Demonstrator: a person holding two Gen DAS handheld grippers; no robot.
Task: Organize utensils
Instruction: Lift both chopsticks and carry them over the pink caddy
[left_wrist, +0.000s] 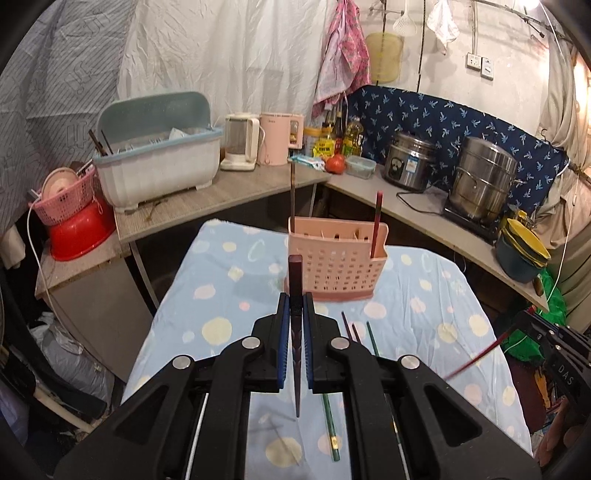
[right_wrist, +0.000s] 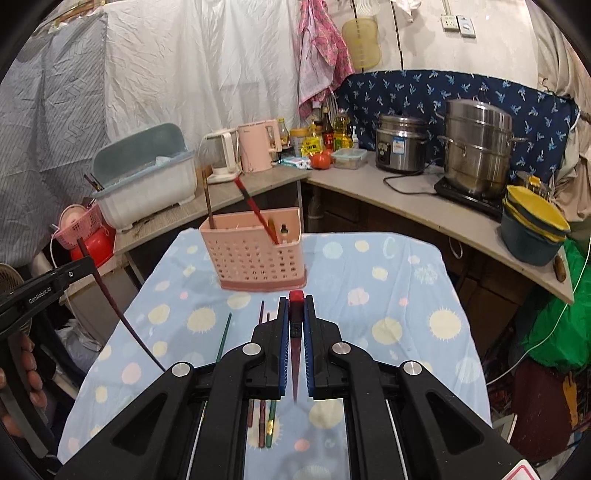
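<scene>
Pink perforated plastic utensil holder (left_wrist: 336, 264) stands on the dotted blue desk (left_wrist: 229, 295), containing two upright chopsticks. Left hand-held gripper (left_wrist: 295, 308) clamps a dark maroon chopstick (left_wrist: 295, 269). Right hand-held gripper (right_wrist: 296, 314) clamps a red chopstick (right_wrist: 296, 298). Loose chopsticks (right_wrist: 263, 424) lie on the desk.

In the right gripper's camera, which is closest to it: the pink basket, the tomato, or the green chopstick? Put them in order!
1. green chopstick, on the cloth, just left of the right gripper.
2. pink basket, ahead, mid-table.
3. tomato, far back on the counter.
</scene>
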